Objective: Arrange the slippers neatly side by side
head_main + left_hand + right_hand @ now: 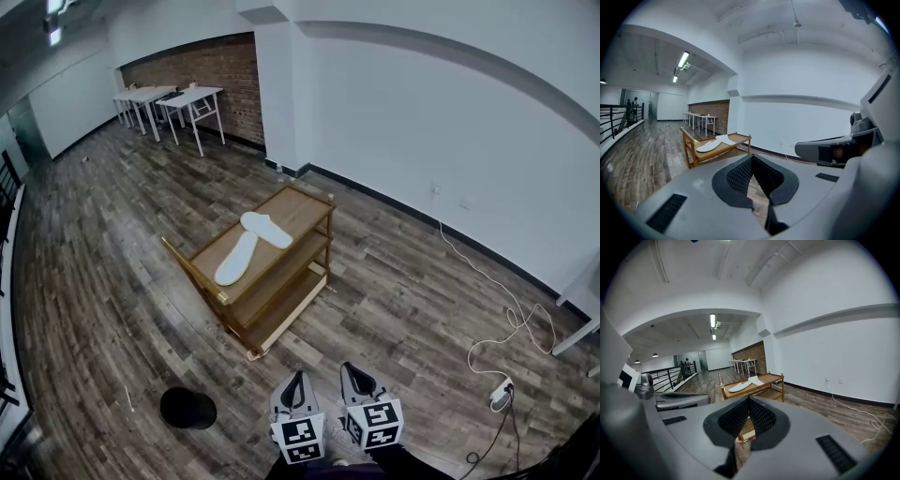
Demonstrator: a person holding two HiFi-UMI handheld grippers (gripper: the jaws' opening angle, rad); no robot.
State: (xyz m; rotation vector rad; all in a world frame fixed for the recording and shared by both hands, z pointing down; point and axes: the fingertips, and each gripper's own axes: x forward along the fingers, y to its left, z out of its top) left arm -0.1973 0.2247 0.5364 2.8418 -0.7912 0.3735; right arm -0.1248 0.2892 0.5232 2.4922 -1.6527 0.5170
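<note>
The task has not really begun. The two white slippers lie on the top shelf of a wooden cart (305,208) that stands out on the plank floor. They are not side by side. The long slipper (235,260) runs along the length of the shelf toward the end with the handle. The other slipper (267,230) lies across the shelf near its middle. Their ends meet at the shelf's left long edge, so together they make a bent shape. At that end they touch or overlap, but I cannot tell which one is on top.

Both grippers are at the bottom of the head view, well apart from the cart, with open floor between them and it. The left gripper (296,377) has its jaws pressed together with nothing between them, as its own view shows. The right gripper (354,371) is the same: jaws together and empty. Both point toward the cart.

So, as I judge it, every step is left to do. The person has to come up to the cart, part the jaws, and take hold of one slipper, most likely the crosswise one. That slipper has to be turned parallel to the long one and set down just beside it with the ends level. A dark round thing (187,408) lies on the floor near the left gripper, off the straight line to the cart.
</note>
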